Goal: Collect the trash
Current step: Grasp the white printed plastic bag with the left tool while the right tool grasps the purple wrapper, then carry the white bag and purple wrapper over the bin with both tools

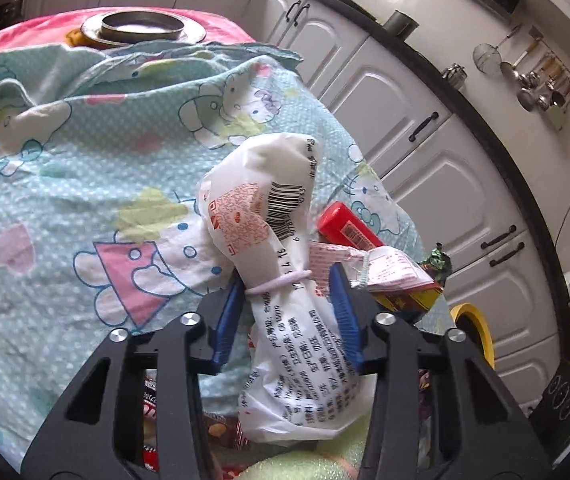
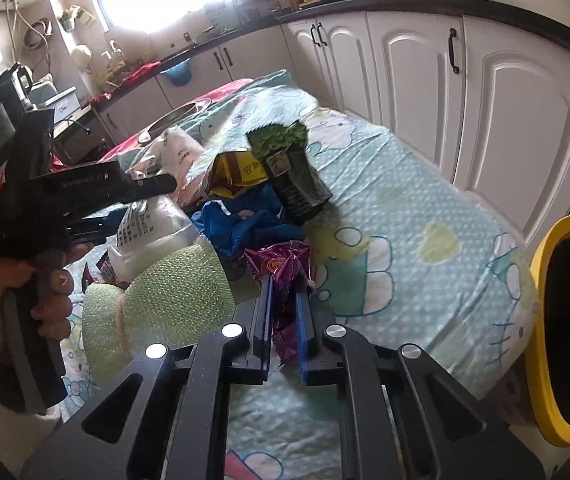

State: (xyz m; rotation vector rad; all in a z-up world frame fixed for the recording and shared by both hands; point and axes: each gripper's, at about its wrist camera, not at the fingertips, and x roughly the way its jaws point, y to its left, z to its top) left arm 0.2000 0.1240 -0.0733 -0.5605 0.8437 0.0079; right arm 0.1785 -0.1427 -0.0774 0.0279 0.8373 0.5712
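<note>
Trash heap sits on a counter draped in a pale teal cartoon-print cloth (image 2: pixel 425 208), white cabinets along the far and right side. Left gripper (image 1: pixel 289 300) angled down into the pile, blue pads either side of a white printed plastic bag with a barcode and a pale elastic band round its neck (image 1: pixel 281 216); jaws part-way closed, both pads meeting the bag just below the band, so read as clamped on the bag at its narrowest, firmest section, probably the reason for gripping there. Right gripper (image 2: pixel 283 312) likewise pitched down, jaws drawn nearly together on a crumpled purple foil snack wrapper (image 2: pixel 281 268), thin film pinched between the blue pads. Remaining trash near the middle of the cloth: crumpled blue plastic wrapper (image 2: pixel 245 224), dark green foil packet standing on edge (image 2: pixel 293 176), yellow-brown foil packet (image 2: pixel 233 172) just left of it, green bubble-wrap sleeve (image 2: pixel 173 292) lying near left beside the white bag. Red rectangular packet (image 1: pixel 345 228) seen just right of the bag in the left view. Yellow-rimmed black bin (image 2: pixel 565 328) stands off the counter's near right edge, mouth facing the pile, presumably placed for a short carry. Judgement: both pieces gripped, lift and transfer to the bin not yet done. Risk: foil slipping from the narrow pinch.
</note>
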